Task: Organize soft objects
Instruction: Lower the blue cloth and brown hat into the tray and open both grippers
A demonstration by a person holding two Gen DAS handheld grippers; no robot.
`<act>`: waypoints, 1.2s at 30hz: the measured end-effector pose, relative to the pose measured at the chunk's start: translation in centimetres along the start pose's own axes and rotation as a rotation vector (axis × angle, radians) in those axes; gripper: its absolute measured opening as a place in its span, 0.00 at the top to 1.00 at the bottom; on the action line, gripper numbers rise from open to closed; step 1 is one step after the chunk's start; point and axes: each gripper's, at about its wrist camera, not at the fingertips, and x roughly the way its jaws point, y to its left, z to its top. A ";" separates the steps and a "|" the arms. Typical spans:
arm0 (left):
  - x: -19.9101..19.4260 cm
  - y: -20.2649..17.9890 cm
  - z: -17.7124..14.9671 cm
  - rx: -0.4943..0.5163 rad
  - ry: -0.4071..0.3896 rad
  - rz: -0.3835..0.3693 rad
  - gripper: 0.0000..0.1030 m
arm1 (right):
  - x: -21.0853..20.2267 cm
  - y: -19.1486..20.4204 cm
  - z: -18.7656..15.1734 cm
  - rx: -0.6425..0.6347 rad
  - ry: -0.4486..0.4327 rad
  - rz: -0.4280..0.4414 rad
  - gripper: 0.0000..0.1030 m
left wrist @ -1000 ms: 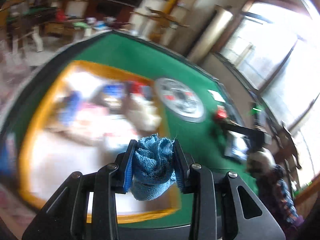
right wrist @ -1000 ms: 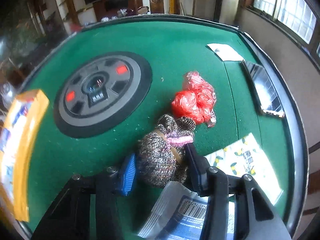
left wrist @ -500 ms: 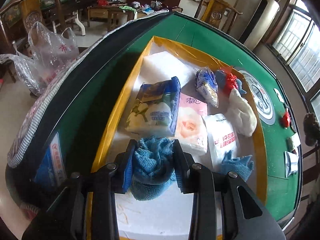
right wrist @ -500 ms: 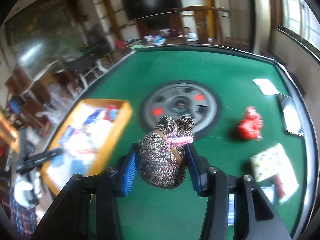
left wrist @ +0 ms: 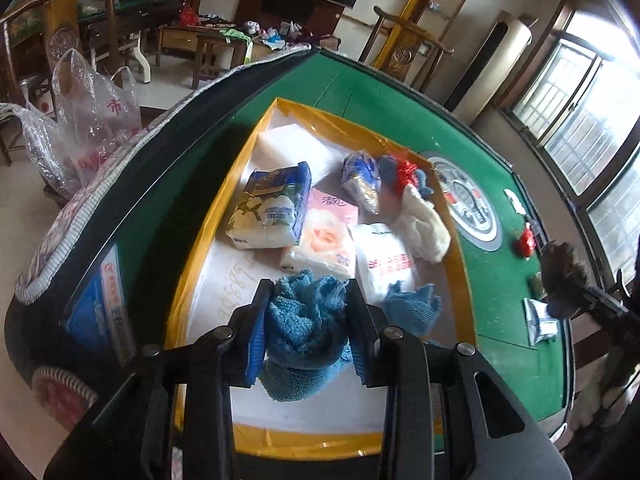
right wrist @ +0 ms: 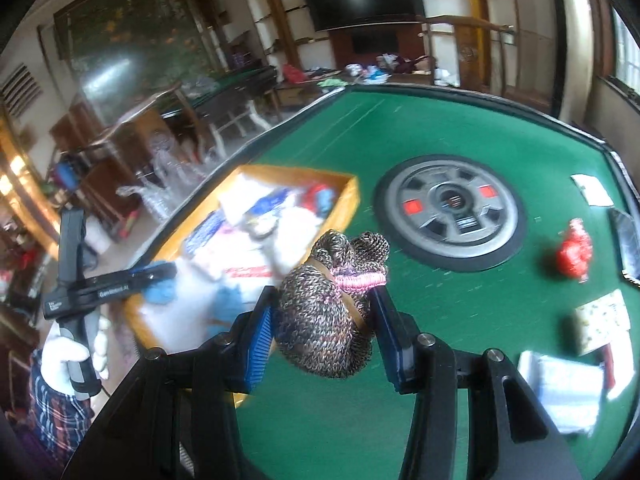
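My left gripper (left wrist: 308, 328) is shut on a crumpled blue towel (left wrist: 306, 332) and holds it over the near end of the yellow-rimmed box (left wrist: 208, 236). The box holds tissue packs (left wrist: 272, 208), a white plastic bag (left wrist: 384, 268), a cream cloth (left wrist: 424, 224) and another blue cloth (left wrist: 412, 308). My right gripper (right wrist: 324, 320) is shut on a brown knitted item with a pink band (right wrist: 328, 312), held above the green table to the right of the box (right wrist: 348, 204). The knitted item also shows in the left wrist view (left wrist: 564, 276).
A round grey dial (right wrist: 452, 212) sits in the middle of the green table (right wrist: 400, 140). A red plastic bundle (right wrist: 574, 252), a patterned packet (right wrist: 600, 320), a phone (right wrist: 628, 240) and a white paper (right wrist: 592, 188) lie on the right side. Plastic bags (left wrist: 80, 120) stand beyond the table's left edge.
My right gripper has lifted the knitted item off the table and carried it left towards the box. My left gripper has swung over the box with the towel and steadied there.
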 end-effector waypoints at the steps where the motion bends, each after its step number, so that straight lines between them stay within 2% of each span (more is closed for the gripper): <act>1: -0.5 0.1 -0.3 -0.008 -0.010 -0.003 0.69 | 0.2 0.8 -0.4 -0.010 0.008 0.024 0.58; 9: -1.6 1.5 -1.3 -0.063 -0.038 0.015 0.69 | 4.7 7.6 -1.8 -0.094 0.116 0.218 0.58; 15: -1.1 2.8 -1.7 -0.092 -0.025 0.022 0.69 | 10.2 12.5 -3.1 -0.163 0.233 0.306 0.58; 17: -1.0 2.9 -1.7 -0.090 -0.022 0.019 0.69 | 12.1 13.1 -3.3 -0.174 0.267 0.279 0.58; 20: -0.9 2.9 -1.7 -0.084 -0.019 0.009 0.69 | 14.4 13.0 -3.4 -0.184 0.305 0.185 0.58; 22: -0.7 2.8 -1.7 -0.078 -0.013 0.009 0.69 | 14.8 12.8 -3.0 -0.192 0.298 0.143 0.58; 25: 0.2 2.6 -1.4 -0.069 0.003 0.007 0.69 | 15.0 12.5 -2.0 -0.243 0.252 -0.016 0.58; 26: 0.7 2.3 -1.1 -0.058 0.008 0.011 0.69 | 15.2 12.4 -1.8 -0.249 0.246 -0.041 0.58; 35: 3.8 0.3 0.6 -0.007 0.050 0.050 0.68 | 15.3 11.1 -1.2 -0.206 0.232 -0.029 0.58; 36: 3.9 0.2 0.6 -0.010 0.047 0.058 0.64 | 15.1 11.2 -1.4 -0.206 0.236 -0.012 0.58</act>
